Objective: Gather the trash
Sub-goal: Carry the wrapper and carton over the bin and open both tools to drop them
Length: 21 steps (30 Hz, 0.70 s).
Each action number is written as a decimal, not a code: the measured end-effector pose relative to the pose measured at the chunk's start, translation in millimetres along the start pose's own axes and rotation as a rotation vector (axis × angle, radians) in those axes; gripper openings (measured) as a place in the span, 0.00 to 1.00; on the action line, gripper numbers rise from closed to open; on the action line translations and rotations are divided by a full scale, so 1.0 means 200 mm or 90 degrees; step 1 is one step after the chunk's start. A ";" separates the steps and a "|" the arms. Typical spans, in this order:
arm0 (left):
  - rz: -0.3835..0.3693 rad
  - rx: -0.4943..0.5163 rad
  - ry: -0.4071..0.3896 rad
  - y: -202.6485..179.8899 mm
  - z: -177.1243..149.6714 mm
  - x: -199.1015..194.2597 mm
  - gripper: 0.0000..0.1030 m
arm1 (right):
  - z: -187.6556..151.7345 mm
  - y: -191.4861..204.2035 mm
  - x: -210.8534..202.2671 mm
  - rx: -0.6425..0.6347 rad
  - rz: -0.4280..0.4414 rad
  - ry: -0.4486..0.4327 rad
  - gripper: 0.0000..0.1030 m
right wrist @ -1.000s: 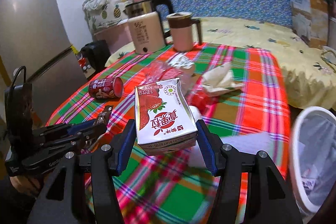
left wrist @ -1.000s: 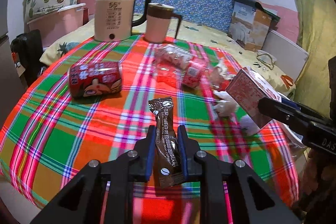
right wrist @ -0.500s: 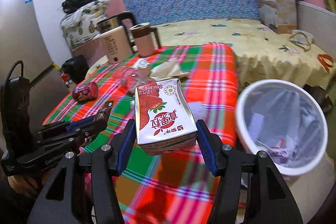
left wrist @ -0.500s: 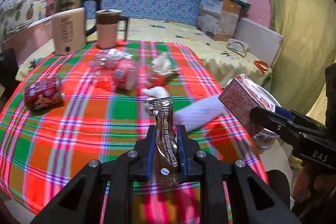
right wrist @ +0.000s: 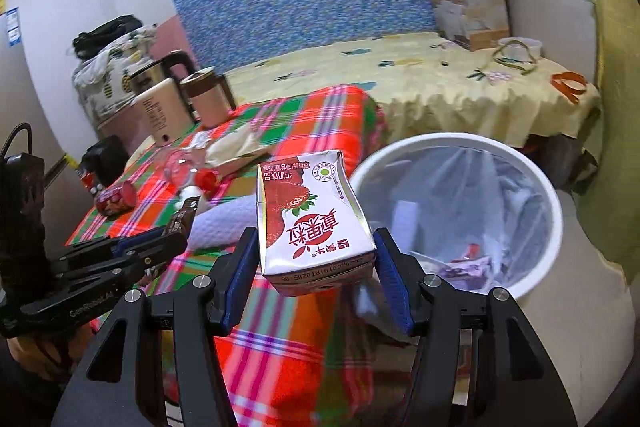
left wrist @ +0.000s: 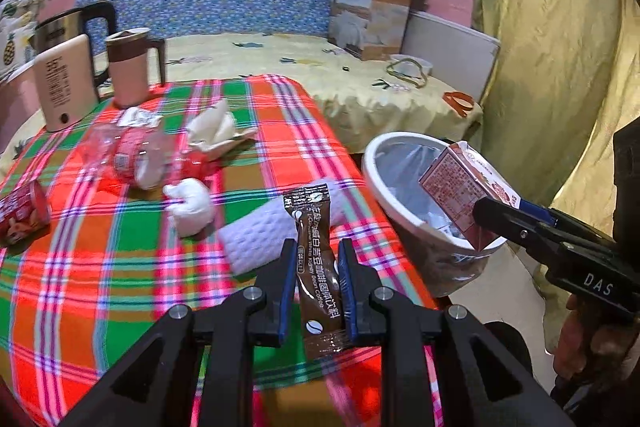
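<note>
Both loads have swung off the surface toward the bin. The right hand-held gripper [right wrist: 316, 267] pinches the strawberry milk carton [right wrist: 312, 215] just left of the white bin [right wrist: 556, 223]; the left hand-held gripper [left wrist: 316, 283] clamps a coffee sachet [left wrist: 316, 259], bin [left wrist: 372, 163] to its right. Dropping looks next.

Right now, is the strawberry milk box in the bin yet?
Not yet. The milk box is clamped in the right tool, beside the bin.
</note>
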<state>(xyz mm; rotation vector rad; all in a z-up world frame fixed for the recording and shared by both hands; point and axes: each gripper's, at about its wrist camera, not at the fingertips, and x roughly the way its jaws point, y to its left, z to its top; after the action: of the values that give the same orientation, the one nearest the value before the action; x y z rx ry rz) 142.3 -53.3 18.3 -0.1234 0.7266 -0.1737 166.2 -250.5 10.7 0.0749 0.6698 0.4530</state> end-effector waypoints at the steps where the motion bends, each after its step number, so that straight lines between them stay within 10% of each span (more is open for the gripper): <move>1: -0.005 0.004 0.002 -0.02 0.01 0.02 0.21 | 0.00 -0.02 0.00 0.005 -0.009 -0.001 0.57; 21: -0.113 0.075 0.065 -0.39 0.15 0.39 0.21 | -0.04 -0.38 0.04 0.081 -0.113 0.035 0.57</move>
<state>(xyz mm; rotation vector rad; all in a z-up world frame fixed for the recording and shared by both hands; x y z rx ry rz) 211.8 -143.1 3.1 -0.0676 0.8049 -0.3940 195.6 -316.8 -15.4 0.1221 0.7516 0.2432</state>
